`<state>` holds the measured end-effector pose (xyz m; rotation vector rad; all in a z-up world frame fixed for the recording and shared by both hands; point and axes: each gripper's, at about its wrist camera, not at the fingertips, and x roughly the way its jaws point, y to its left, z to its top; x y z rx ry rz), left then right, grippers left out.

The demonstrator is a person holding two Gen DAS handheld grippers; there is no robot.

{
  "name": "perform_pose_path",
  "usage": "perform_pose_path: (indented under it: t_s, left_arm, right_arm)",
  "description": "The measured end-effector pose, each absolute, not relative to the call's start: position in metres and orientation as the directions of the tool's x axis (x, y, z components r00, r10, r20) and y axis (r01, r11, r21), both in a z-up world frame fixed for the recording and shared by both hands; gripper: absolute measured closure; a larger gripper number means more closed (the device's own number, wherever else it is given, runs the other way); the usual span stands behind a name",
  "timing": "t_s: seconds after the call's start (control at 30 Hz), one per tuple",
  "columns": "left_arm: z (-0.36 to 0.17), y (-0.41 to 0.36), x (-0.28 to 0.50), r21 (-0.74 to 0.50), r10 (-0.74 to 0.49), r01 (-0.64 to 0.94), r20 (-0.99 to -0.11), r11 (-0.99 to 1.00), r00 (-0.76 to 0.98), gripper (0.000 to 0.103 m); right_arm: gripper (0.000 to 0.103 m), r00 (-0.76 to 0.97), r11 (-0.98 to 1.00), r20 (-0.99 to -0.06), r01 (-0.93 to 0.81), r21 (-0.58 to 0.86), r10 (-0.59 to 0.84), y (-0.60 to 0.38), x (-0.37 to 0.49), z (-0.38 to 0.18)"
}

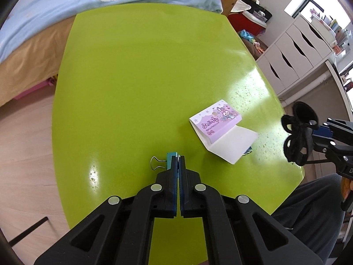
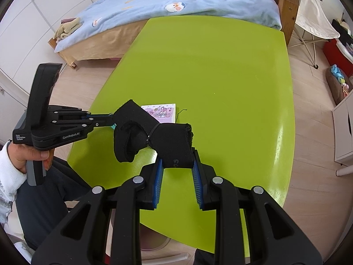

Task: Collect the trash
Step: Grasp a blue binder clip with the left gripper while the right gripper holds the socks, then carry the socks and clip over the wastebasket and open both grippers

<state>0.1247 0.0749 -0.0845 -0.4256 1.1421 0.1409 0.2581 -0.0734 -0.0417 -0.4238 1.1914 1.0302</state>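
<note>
Green worktop (image 1: 143,77) w/ a purple card packet (image 1: 217,124) lying near its right edge. Right hand-held gripper (image 2: 177,164) grips a black fabric bundle (image 2: 154,134) above the worktop; left hand-held gripper (image 1: 178,159) clenched on a teal binder clip (image 1: 171,161).

The right gripper (image 2: 177,162) clamps a black fabric bundle (image 2: 152,134) above the near end of the green table (image 2: 220,70). Behind the bundle a purple card (image 2: 162,112) lies on the table. The left gripper (image 2: 110,118) reaches in beside the bundle.
</note>
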Motion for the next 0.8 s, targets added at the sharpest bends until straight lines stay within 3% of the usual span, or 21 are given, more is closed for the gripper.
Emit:
perform_pose_path:
  t_s: [0.8]
  left_arm:
    - [-0.001, -0.010, 0.036, -0.181, -0.044, -0.203, -0.839, 0.962, 0.542, 0.102]
  right_arm:
    - [0.078, 0.043, 0.440, -0.864, -0.873, 0.212, 0.502, -0.125, 0.171, 0.009]
